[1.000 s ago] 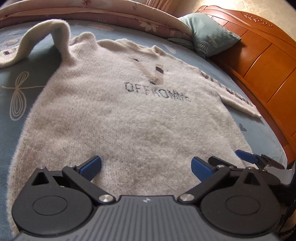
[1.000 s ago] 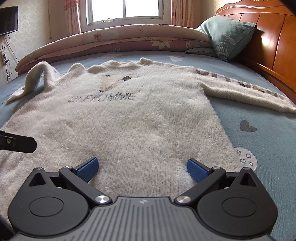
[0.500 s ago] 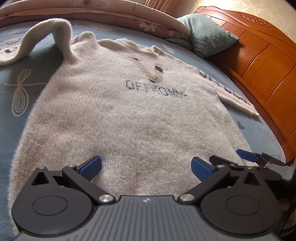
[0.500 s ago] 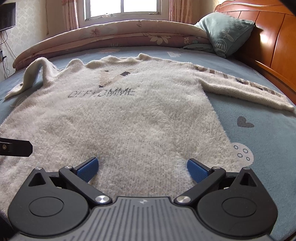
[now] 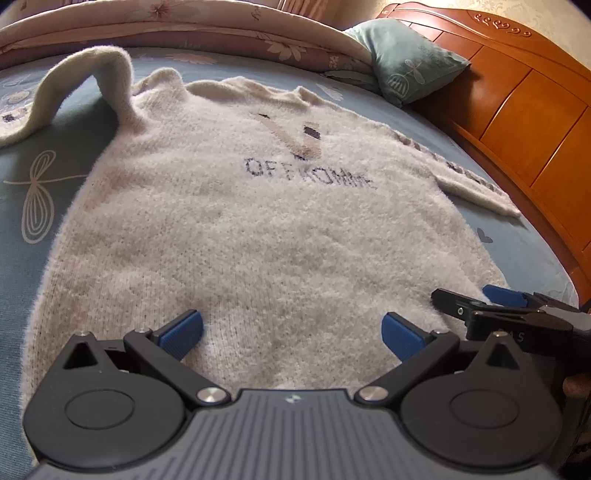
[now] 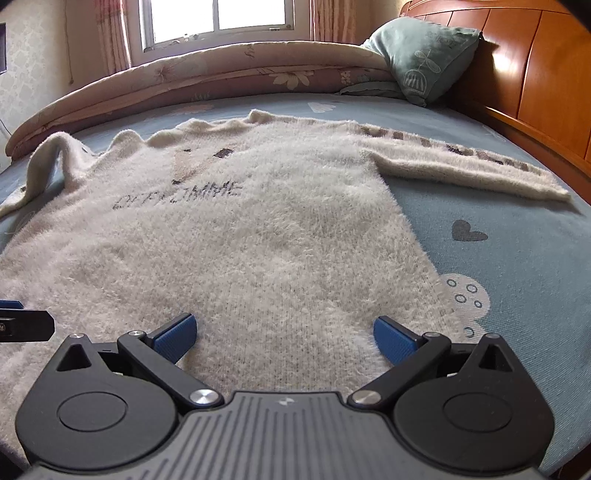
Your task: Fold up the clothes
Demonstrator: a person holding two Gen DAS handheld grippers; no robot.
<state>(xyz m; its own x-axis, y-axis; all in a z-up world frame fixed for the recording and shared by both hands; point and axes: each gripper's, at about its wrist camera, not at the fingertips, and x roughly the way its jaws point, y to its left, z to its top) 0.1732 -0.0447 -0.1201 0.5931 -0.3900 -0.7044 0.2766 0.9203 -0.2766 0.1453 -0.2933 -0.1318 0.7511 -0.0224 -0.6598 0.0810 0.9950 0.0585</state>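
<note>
A fluffy cream sweater [image 5: 258,221] with dark lettering lies spread front-up on the blue bed sheet [image 5: 22,177]; it also shows in the right wrist view [image 6: 240,240]. Its left sleeve [image 5: 85,85] arches up and bends over; its right sleeve [image 6: 461,166] lies stretched out flat. My left gripper [image 5: 291,332] is open and empty, low over the sweater's hem. My right gripper [image 6: 284,334] is open and empty over the hem near the right corner. The right gripper also shows in the left wrist view [image 5: 476,302], close beside the left one.
A rolled floral quilt [image 6: 221,77] lies along the far side of the bed. A teal pillow [image 6: 421,55] leans against the wooden headboard [image 6: 535,74] on the right. A window [image 6: 218,18] is behind the quilt. Bare sheet [image 6: 498,258] lies right of the sweater.
Both grippers have drifted slightly forward and lower over the hem. Both stay open and empty. The sweater has not moved.
</note>
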